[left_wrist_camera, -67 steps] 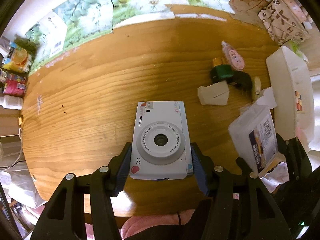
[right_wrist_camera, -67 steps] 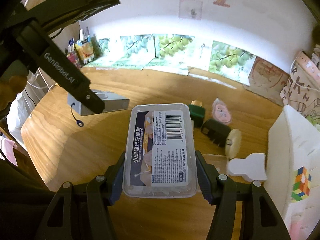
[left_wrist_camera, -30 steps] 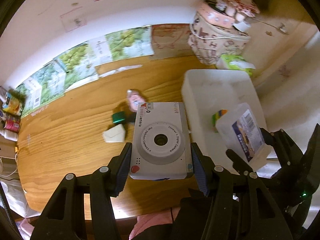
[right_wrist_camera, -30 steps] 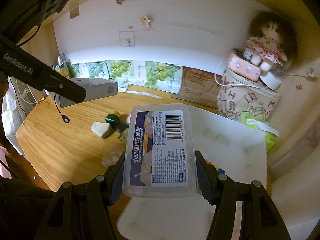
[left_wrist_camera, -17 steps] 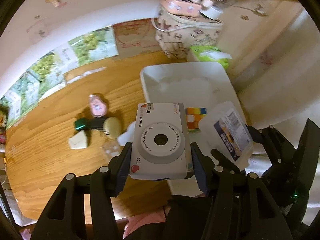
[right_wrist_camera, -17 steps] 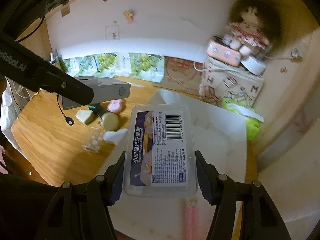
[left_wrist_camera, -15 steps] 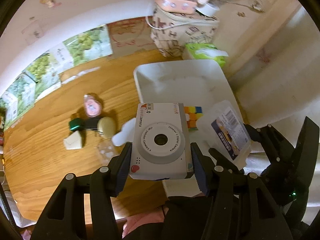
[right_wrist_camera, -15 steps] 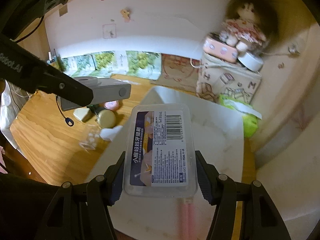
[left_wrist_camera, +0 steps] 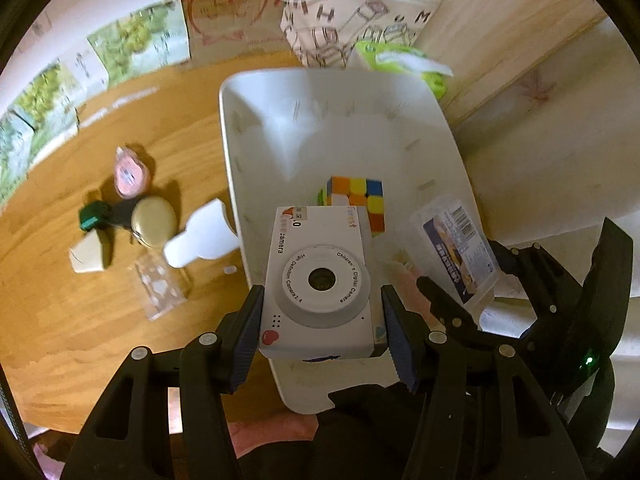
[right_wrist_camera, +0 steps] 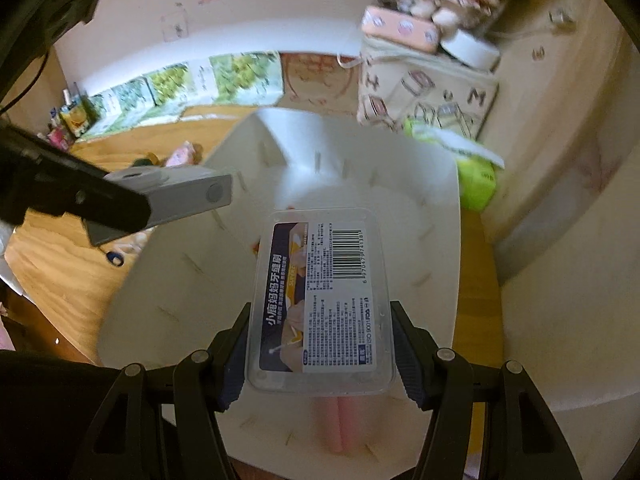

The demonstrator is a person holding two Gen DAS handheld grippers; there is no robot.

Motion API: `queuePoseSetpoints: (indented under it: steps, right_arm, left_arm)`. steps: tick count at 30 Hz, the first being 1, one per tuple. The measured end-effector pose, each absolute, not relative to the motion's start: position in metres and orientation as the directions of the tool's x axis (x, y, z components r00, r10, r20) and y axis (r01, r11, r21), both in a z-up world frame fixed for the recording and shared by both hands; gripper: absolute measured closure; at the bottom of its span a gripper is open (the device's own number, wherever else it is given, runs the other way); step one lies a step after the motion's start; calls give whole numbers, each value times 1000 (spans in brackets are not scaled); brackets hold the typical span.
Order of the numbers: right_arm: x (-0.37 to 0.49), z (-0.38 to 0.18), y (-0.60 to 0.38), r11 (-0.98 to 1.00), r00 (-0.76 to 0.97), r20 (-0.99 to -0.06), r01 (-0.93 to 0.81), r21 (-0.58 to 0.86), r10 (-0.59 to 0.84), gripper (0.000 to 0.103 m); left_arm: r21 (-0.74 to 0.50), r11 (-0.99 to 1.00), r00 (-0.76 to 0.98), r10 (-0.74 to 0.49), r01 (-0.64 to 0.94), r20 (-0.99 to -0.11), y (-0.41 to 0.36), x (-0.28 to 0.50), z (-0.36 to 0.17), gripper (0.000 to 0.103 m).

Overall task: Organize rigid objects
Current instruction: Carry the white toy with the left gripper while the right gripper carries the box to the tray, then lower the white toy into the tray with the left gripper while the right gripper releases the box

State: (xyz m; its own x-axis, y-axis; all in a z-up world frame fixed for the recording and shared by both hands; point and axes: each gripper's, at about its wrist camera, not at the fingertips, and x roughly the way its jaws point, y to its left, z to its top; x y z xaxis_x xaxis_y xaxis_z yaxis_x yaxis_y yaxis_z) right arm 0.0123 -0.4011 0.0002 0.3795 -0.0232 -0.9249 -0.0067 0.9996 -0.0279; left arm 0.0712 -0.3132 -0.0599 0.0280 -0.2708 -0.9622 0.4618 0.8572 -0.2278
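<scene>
- White toy camera, lens up, is clamped at its sides between the pads of the left claw; a second ago it hung over the wooden worktop at the bin's left edge, and now it hangs over the white bin.
- Clear plastic box with a barcode label is clamped at its long sides by the right claw; both claws have sunk closer to the bin, which fills more of each view than before.
- Colour cube lies on the bin floor, just beyond the camera's far edge and partly hidden by it.
- Pink object, blurred, lies in the bin under the near end of the box.
- Left on the worktop, beside the bin: pink tape dispenser, green block, round beige disc, white cut-out shape, clear packet.
- Behind the bin: patterned bag and green tissue pack.
</scene>
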Motion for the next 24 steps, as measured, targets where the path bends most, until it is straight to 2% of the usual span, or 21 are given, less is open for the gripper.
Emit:
queuePoseSetpoints:
  steps: [13, 17, 19, 22, 24]
  right_arm:
    - [20, -25, -410, 1000, 284, -958, 2, -27, -27, 39]
    - [20, -29, -410, 1000, 275, -961, -1, -24, -23, 39]
    - [22, -28, -410, 1000, 279, -960, 2, -22, -22, 39]
    - [22, -25, -411, 1000, 290, -957, 14, -18, -21, 39]
    - [23, -24, -412, 1000, 297, -955, 22, -16, -22, 34]
  left_arm:
    - [-236, 877, -33, -245, 420, -969, -316, 70, -93, 42]
    - [-271, 873, -15, -290, 405, -957, -313, 72, -88, 35]
    - [-269, 870, 14, -301, 412, -953, -313, 73, -81, 24]
    - [-244, 868, 74, -304, 432, -950, -314, 74, -71, 24]
    - [-239, 863, 119, -322, 446, -939, -313, 74, -62, 24]
